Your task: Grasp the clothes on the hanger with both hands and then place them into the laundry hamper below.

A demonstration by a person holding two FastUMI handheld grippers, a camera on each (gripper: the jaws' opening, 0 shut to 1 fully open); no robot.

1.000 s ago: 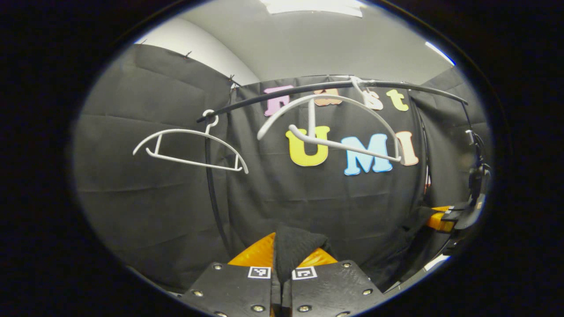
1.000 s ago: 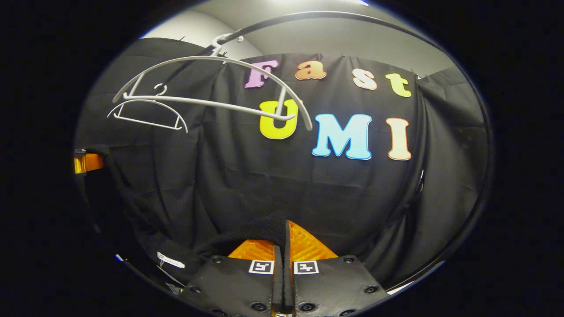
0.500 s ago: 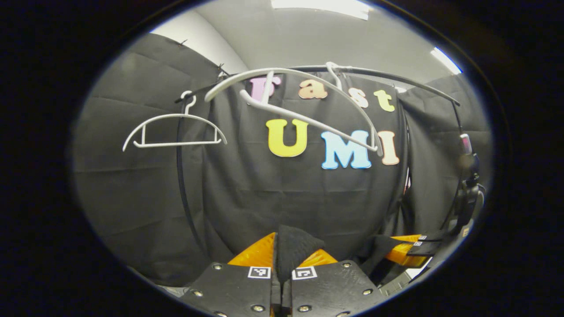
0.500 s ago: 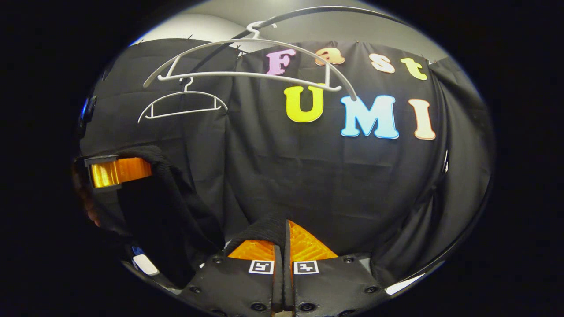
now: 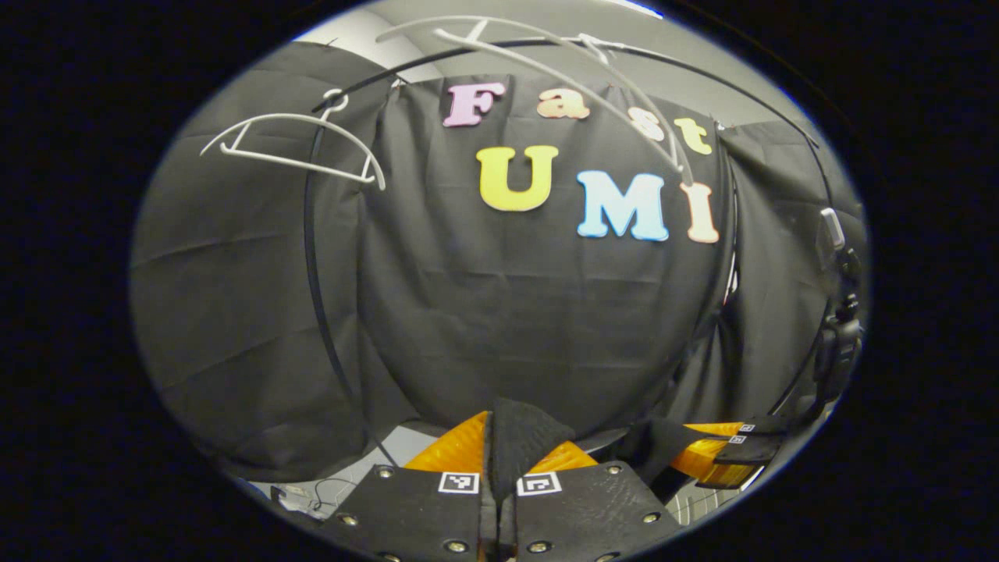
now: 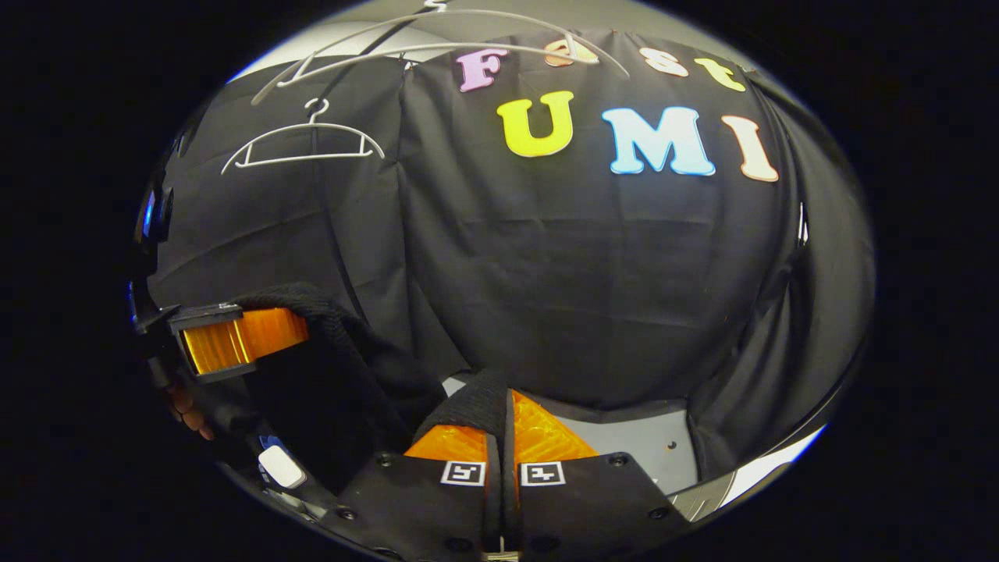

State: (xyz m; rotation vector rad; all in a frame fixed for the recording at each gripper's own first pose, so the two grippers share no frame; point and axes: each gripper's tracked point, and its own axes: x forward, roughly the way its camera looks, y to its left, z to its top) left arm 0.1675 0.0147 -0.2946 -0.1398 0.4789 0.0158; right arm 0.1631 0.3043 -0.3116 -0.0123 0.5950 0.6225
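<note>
The black knit garment (image 6: 343, 367) hangs between the two grippers, off the hangers. In the left gripper view my left gripper (image 5: 499, 439) is shut on a fold of the garment (image 5: 519, 433) that sticks up between its fingers. The right gripper (image 5: 714, 453) shows low at the right, with cloth trailing from it. In the right gripper view my right gripper (image 6: 499, 421) is shut on the garment's edge (image 6: 476, 406). The left gripper (image 6: 234, 339) sits at the far left, held by a hand (image 6: 187, 406). Two bare white hangers (image 5: 293, 144) (image 5: 546, 55) hang on the black rail (image 5: 749, 86) high above.
Black cloth walls the booth on all sides. A grey floor (image 6: 624, 437) shows low behind my right gripper's fingers. A thin black upright pole (image 5: 316, 297) runs down from the rail at the left. A cable lies on the floor (image 5: 328, 492).
Both grippers have gone down with the garment in them. The hangers and rail have risen toward the top of both views, and the grey floor has come into sight.
</note>
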